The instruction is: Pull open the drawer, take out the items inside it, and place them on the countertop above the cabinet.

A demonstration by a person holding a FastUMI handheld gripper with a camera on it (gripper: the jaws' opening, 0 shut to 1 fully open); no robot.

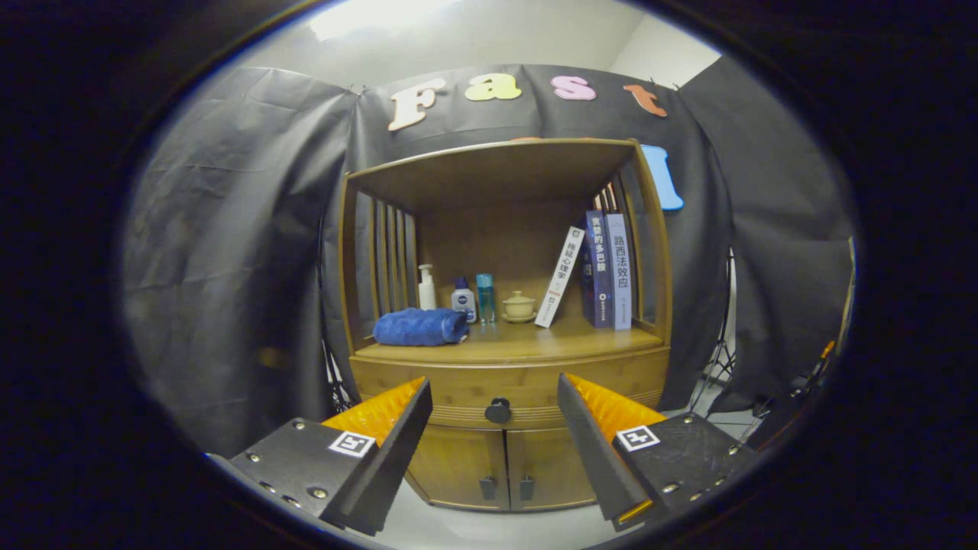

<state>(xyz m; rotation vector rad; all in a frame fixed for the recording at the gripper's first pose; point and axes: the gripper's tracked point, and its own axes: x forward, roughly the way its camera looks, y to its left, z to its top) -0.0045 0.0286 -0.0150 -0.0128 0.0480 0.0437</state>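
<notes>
Open claw facing a closed drawer.

Gripper view: the claw point(495, 416) stands spread wide, holding nothing, with the drawer point(458, 386) shut beyond its fingers and the round dark knob point(498, 410) seen in the gap between them. On the bench point(527, 342) above the drawer, a rolled blue towel point(420, 326) lies at the left front edge; behind it stand a white pump bottle point(426, 288), a small bottle point(463, 299) and a blue bottle point(485, 297). A lidded cup point(519, 305) sits mid-back, a white book point(559, 277) leans toward upright books point(609, 269) at the right edge. Two cabinet doors point(504, 467) are shut below.
</notes>
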